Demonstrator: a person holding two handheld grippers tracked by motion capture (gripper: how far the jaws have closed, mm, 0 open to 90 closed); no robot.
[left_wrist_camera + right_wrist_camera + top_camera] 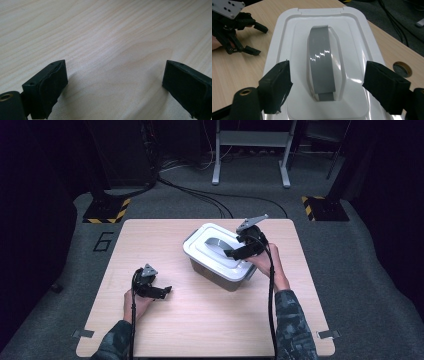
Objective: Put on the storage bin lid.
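A grey storage box [220,270] with a white lid [287,37] and a flat grey handle [322,62] stands right of centre on the wooden table [200,320]. My right gripper [235,251] hovers over the lid, open. Its jaws straddle the handle [217,245] with a gap on each side, and the pads [275,85] touch nothing. My left gripper [164,291] rests low on the table to the left of the box, open, with bare wood between its jaws [112,85]. It also appears in the right gripper view [258,40], beyond the lid.
A round cable hole [402,68] is set in the tabletop beside the box. Beyond the table's far edge, cables [200,195] trail across the grey floor. Two yellow-and-black striped bases [106,212] [322,209] and a metal stand [250,160] stand there too.
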